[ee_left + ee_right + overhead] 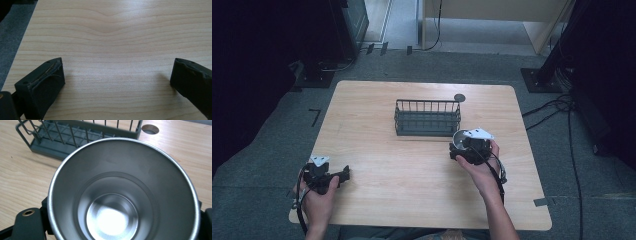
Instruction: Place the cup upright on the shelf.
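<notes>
resting low at the near left corner of the tabletop (pixel 412 170), the left claw (pixel 343 173) is gripped by the person's left hand (pixel 319 200), its cable looping off the near edge. in the left gripper view its jaws stand spread wide apart with nothing between them but bare wood grain; the right jaw is cut off by the frame's edge, and a strip of grey carpet (pixel 12 32) shows past the tabletop's side.

farther in and to the right, the right hand (pixel 484 172) holds the right claw (pixel 460 148), whose grey three-cornered plate covers much of it from above. the claw is pinching a steel cup (pixel 459 138): in the right gripper view the cup (pixel 120 192) sits between the two black jaws, its mouth facing the camera, and it hides the jaw tips and most of the wood beneath. the cup's inside is bare, shiny metal with a bright glare on the bottom; nothing lies in it. its lower rim is cut off by the frame. whether the cup touches the tabletop cannot be told.

just beyond the cup stands a dark wire rack (pixel 427 118) with upright bars and a tray-like floor; what shows of its inside (pixel 75 135) looks empty, though the cup blocks its near right end. past the rack's far right corner a round hole (pixel 459 97) is set into the tabletop. beyond the far edge lie carpet and trailing cables (pixel 557 107), with dark shapes at both sides too dim to make out.
</notes>
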`<action>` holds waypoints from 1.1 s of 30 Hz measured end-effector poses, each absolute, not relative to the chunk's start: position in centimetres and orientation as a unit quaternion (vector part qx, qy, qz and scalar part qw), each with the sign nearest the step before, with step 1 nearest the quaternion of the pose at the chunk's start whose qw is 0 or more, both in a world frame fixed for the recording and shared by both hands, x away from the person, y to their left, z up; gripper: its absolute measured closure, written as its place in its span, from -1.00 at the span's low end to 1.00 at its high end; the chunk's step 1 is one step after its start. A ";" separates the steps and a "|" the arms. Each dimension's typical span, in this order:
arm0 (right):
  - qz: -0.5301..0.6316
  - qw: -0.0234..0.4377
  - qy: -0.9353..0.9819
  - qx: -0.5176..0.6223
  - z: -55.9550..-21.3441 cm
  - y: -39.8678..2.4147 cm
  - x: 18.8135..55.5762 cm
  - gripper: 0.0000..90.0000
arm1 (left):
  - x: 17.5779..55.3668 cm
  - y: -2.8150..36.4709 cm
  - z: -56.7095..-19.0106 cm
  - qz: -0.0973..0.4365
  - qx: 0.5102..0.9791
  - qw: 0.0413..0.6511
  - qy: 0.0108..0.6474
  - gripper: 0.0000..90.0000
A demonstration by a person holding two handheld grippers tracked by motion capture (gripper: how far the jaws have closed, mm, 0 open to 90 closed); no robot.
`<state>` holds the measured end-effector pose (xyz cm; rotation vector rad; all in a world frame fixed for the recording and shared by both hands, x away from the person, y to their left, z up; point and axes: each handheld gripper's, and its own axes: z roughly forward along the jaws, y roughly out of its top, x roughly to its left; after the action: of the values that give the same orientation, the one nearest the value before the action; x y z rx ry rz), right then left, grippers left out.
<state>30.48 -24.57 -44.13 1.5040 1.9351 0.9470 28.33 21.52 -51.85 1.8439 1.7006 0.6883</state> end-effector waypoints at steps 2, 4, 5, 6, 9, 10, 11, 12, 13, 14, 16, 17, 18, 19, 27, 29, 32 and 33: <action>0.351 0.254 0.714 0.550 -43.7 -24.3 30.7 -0.60 | 28.3 21.5 -51.9 0.255 0.682 0.268 0.630 -1.00; 0.352 0.256 0.714 0.549 -43.5 -24.2 30.9 -0.60 | 28.3 21.5 -51.9 0.255 0.682 0.268 0.630 -1.00; 0.354 0.257 0.716 0.544 -43.1 -23.9 31.1 -0.60 | 28.3 21.5 -51.9 0.255 0.682 0.268 0.630 -1.00; 0.354 0.258 0.716 0.543 -42.9 -23.8 31.2 -0.60 | 28.3 21.5 -51.9 0.255 0.683 0.268 0.630 -1.00; 0.356 0.259 0.718 0.539 -42.4 -23.5 31.6 -0.60 | 28.3 21.5 -51.9 0.255 0.682 0.268 0.630 -1.00; 0.356 0.260 0.718 0.538 -42.3 -23.4 31.8 -0.60 | 28.3 21.5 -51.9 0.255 0.682 0.268 0.631 -1.00; 0.357 0.260 0.719 0.537 -42.2 -23.3 31.9 -0.60 | 28.3 21.5 -51.9 0.256 0.681 0.269 0.631 -1.00; 0.357 0.260 0.720 0.536 -42.1 -23.2 32.0 -0.60 | 28.3 21.5 -51.9 0.256 0.681 0.269 0.631 -1.00; 0.357 0.260 0.720 0.536 -42.0 -23.1 32.2 -0.60 | 28.3 21.5 -51.9 0.256 0.682 0.269 0.631 -1.00; 0.357 0.260 0.720 0.535 -41.9 -23.0 32.3 -0.60 | 28.4 21.5 -51.9 0.256 0.680 0.270 0.632 -1.00; 0.358 0.259 0.722 0.533 -41.6 -22.8 32.6 -0.60 | 28.3 21.5 -51.9 0.256 0.681 0.269 0.631 -1.00; 0.358 0.259 0.722 0.533 -41.5 -22.7 32.7 -0.60 | 28.3 21.5 -51.9 0.255 0.682 0.268 0.631 -1.00; 0.359 0.259 0.722 0.532 -41.4 -22.6 32.9 -0.60 | 28.3 21.5 -51.9 0.256 0.682 0.268 0.631 -1.00; 0.360 0.259 0.721 0.532 -41.2 -22.5 33.0 -0.60 | 28.3 21.5 -51.9 0.256 0.682 0.268 0.631 -1.00; 0.366 0.260 0.722 0.526 -40.1 -21.9 34.2 -0.60 | 28.3 21.5 -51.9 0.256 0.681 0.269 0.631 -1.00; 0.368 0.260 0.722 0.526 -39.8 -21.8 34.5 -0.60 | 28.3 21.5 -51.9 0.256 0.681 0.268 0.631 -1.00; 0.370 0.262 0.721 0.524 -39.3 -21.7 35.0 -0.60 | 28.3 21.5 -51.9 0.256 0.682 0.268 0.631 -1.00; 0.371 0.262 0.721 0.524 -39.2 -21.6 35.2 -0.60 | 28.3 21.5 -51.9 0.255 0.681 0.268 0.631 -1.00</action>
<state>35.23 -21.63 -39.21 1.4172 1.9509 1.0031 28.34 21.48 -51.86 1.8372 1.7030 0.6889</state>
